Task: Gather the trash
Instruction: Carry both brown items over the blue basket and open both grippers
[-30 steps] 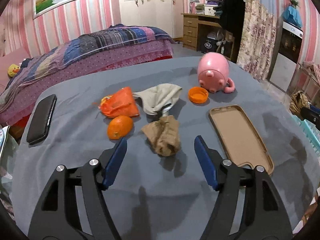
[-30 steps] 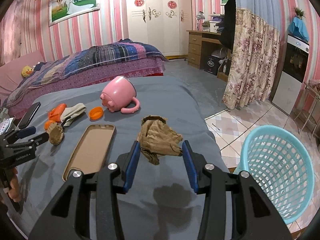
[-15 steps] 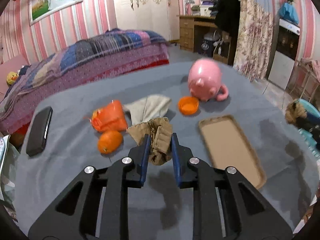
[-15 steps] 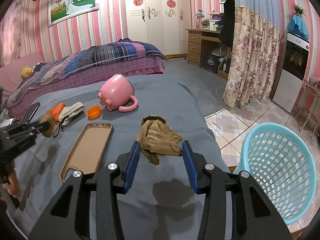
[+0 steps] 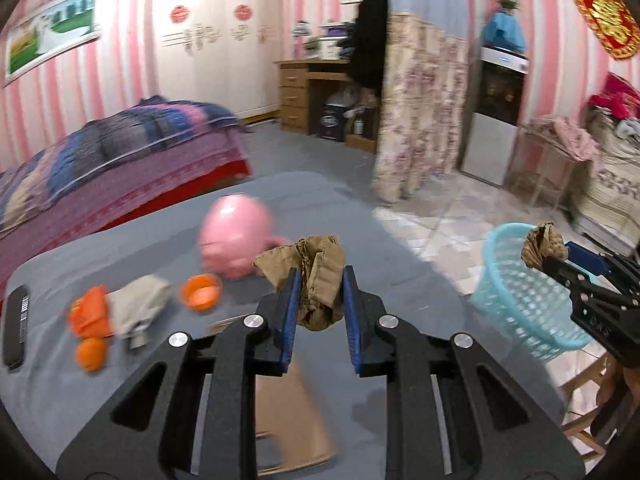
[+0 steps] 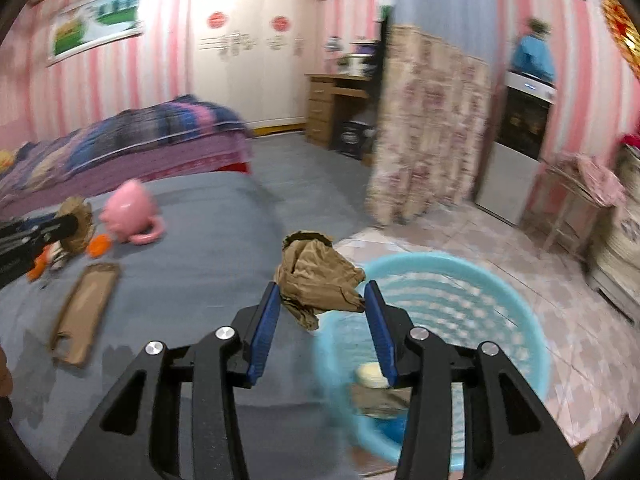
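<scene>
My left gripper [image 5: 319, 280] is shut on a crumpled brown paper wad [image 5: 316, 276], held in the air above the grey table [image 5: 380, 252]. My right gripper [image 6: 320, 300] is shut on a second crumpled brown paper wad [image 6: 316, 276], held over the near rim of the light blue basket [image 6: 472, 276], which stands on the tiled floor beside the table. From the left wrist view, the right gripper [image 5: 550, 254] and its paper wad [image 5: 542, 242] hang at the basket [image 5: 516, 304]. Some trash lies in the basket's bottom [image 6: 374, 376].
On the table lie a pink pig mug [image 5: 236, 236], an orange cap [image 5: 200, 292], an orange wrapper [image 5: 90, 316], a beige cloth [image 5: 140, 306], a small orange [image 5: 91, 354], a black phone [image 5: 16, 328] and a tan phone case [image 6: 84, 312]. A flowered curtain [image 6: 424, 128] hangs beyond.
The left gripper closed on the paper wad, lifted it off the table and swung it right. The right gripper carried its wad rightwards from above the table to above the basket.
</scene>
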`<control>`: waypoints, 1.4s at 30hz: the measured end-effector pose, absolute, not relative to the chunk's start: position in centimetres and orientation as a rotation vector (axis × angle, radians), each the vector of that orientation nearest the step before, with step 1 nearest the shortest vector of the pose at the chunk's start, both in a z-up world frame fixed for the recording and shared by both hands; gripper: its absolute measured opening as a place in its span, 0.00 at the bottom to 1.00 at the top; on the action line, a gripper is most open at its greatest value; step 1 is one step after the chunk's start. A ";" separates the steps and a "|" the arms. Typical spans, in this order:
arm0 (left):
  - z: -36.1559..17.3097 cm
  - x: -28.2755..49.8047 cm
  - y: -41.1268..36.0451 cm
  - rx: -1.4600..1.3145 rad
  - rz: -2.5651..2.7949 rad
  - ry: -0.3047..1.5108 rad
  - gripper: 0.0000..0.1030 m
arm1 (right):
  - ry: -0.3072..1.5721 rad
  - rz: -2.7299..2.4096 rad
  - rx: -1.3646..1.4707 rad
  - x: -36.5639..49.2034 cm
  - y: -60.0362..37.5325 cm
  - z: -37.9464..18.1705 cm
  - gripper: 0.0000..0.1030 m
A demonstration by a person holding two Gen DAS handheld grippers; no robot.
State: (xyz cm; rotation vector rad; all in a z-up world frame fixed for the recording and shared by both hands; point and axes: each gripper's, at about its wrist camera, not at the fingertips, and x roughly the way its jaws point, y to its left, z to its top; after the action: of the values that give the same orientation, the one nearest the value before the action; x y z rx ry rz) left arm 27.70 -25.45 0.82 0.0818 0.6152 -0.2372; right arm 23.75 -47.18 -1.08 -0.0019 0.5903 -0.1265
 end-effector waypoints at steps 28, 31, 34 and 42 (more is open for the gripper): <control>-3.5 29.7 -49.1 0.225 -0.611 0.646 0.40 | 0.586 -0.398 0.180 21.1 -63.5 -3.2 0.42; -3.3 30.2 -48.6 0.218 -0.573 0.636 0.63 | 0.589 -0.400 0.181 21.1 -63.3 -3.4 0.42; -2.9 30.7 -47.2 0.217 -0.537 0.628 0.66 | 0.590 -0.401 0.190 21.4 -63.0 -3.5 0.42; -2.1 30.8 -42.4 0.189 -0.438 0.602 0.89 | 0.597 -0.379 0.156 22.6 -60.4 -3.6 0.42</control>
State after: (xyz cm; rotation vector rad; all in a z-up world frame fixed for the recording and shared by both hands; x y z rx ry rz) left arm 30.81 -42.36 -2.11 0.1888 0.6020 -0.4381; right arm 22.60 -60.40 -3.63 0.1563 0.5975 -0.3788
